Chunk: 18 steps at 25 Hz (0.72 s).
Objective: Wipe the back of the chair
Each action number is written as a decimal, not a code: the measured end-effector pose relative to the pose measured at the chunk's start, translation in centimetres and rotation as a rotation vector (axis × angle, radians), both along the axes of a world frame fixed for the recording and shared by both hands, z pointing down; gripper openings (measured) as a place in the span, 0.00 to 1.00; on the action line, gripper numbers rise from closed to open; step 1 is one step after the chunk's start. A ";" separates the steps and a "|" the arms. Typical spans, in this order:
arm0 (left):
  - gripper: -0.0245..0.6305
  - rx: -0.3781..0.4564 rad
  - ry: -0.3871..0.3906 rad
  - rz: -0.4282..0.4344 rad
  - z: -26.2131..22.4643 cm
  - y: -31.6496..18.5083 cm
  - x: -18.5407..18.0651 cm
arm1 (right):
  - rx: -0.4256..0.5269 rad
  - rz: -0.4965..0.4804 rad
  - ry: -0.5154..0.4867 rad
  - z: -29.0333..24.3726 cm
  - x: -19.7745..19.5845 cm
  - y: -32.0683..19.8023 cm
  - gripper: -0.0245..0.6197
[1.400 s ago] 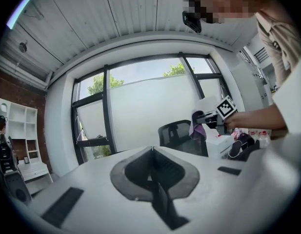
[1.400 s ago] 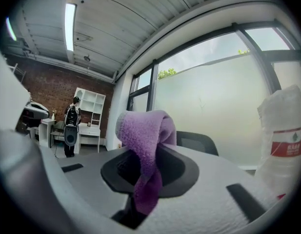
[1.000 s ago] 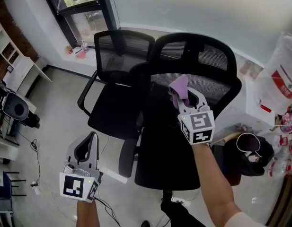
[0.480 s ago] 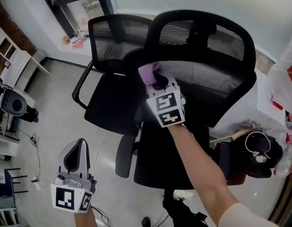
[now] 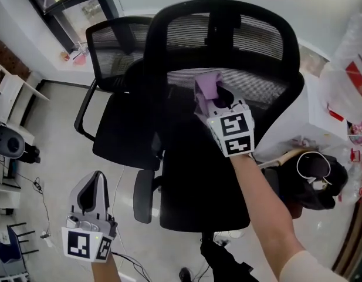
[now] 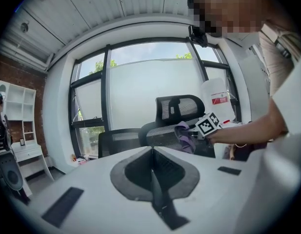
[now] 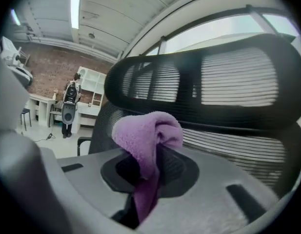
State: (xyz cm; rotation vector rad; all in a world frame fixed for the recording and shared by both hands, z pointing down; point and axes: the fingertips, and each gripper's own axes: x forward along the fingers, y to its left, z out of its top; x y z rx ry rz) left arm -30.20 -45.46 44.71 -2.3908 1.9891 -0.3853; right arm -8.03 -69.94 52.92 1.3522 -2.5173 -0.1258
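A black mesh office chair (image 5: 251,46) faces me, its backrest (image 7: 238,82) filling the right gripper view. My right gripper (image 5: 211,96) is shut on a purple cloth (image 5: 207,87) that presses against the ribbed lower part of the backrest, near its middle. The cloth (image 7: 146,145) bulges out above the closed jaws. My left gripper (image 5: 92,187) hangs low at the left, over the floor and away from the chair, shut with nothing in it. In the left gripper view, that chair (image 6: 179,108) and the cloth (image 6: 185,135) show small in the distance.
A second black mesh chair (image 5: 113,51) stands right behind and left of the first. A dark bag (image 5: 313,184) and plastic bags (image 5: 351,63) crowd the right side. Windows (image 5: 69,4) and white shelves (image 5: 7,84) line the far left. Cables lie on the floor at the lower left.
The right gripper with the cloth has slid rightward across the backrest, from its left part toward the middle. The left gripper has stayed low at the left.
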 end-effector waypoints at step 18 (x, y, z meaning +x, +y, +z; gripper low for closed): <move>0.05 -0.002 0.025 0.023 0.5 -0.1 0.7 | 0.014 0.377 -0.119 -0.4 14.8 -0.5 0.12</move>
